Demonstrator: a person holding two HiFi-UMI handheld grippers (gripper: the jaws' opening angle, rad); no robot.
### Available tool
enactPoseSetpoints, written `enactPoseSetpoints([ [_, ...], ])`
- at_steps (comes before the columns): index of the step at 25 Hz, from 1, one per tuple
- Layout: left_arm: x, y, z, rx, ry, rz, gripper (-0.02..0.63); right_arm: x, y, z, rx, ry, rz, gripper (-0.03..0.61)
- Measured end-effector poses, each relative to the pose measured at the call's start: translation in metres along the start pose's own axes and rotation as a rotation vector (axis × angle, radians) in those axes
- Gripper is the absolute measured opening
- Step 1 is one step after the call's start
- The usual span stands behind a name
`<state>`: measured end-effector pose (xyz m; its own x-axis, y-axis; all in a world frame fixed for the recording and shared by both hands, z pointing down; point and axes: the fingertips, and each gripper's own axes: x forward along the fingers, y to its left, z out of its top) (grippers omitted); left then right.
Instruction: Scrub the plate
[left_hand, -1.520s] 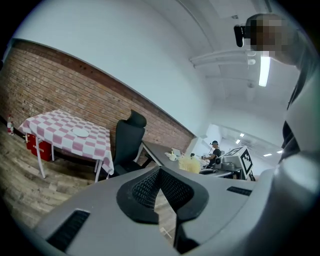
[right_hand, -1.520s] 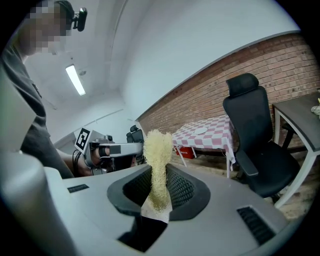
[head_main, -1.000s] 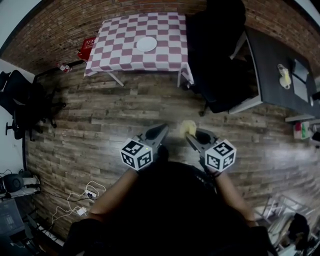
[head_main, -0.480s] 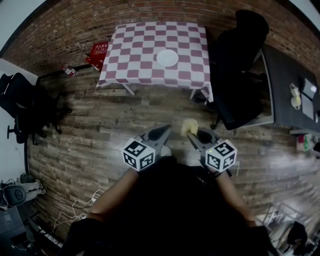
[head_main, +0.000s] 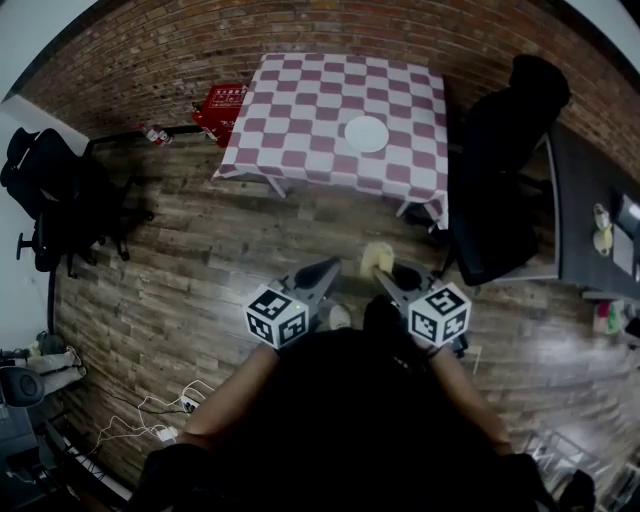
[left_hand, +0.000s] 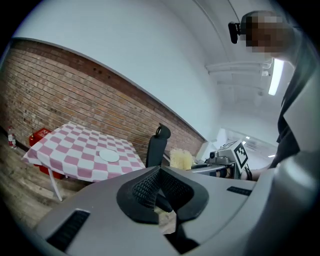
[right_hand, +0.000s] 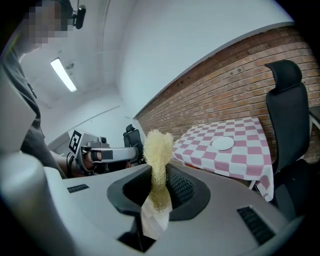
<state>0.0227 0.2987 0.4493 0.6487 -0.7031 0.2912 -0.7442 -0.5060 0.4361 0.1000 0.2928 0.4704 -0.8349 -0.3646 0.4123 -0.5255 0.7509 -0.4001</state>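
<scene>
A white plate (head_main: 366, 133) lies on a table with a pink-and-white checked cloth (head_main: 300, 120), far ahead of both grippers across the wooden floor. My right gripper (head_main: 385, 275) is shut on a yellow scrub sponge (head_main: 376, 258), which sticks up between its jaws (right_hand: 158, 150). My left gripper (head_main: 325, 270) is shut with nothing in it, held level beside the right one. The left gripper view shows the plate (left_hand: 109, 156) small and distant, and the sponge (left_hand: 181, 159) off to the right. In the right gripper view the plate (right_hand: 222, 143) lies beyond the sponge.
A black office chair (head_main: 505, 190) stands right of the table, beside a dark desk (head_main: 590, 230). A red box (head_main: 222, 103) sits on the floor at the table's left. Another black chair (head_main: 50, 200) is at the far left, with cables (head_main: 150, 420) on the floor.
The table and plate have shifted right and lower in the head view as I walk toward them. Both grippers travel along, side by side, the sponge still held.
</scene>
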Motion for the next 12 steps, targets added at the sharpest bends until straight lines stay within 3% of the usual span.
enactPoseSetpoints([
  [12, 0.028, 0.058, 0.042, -0.045, -0.055, 0.179, 0.011, 0.063, -0.045, 0.059, -0.058, 0.051, 0.185, 0.077],
])
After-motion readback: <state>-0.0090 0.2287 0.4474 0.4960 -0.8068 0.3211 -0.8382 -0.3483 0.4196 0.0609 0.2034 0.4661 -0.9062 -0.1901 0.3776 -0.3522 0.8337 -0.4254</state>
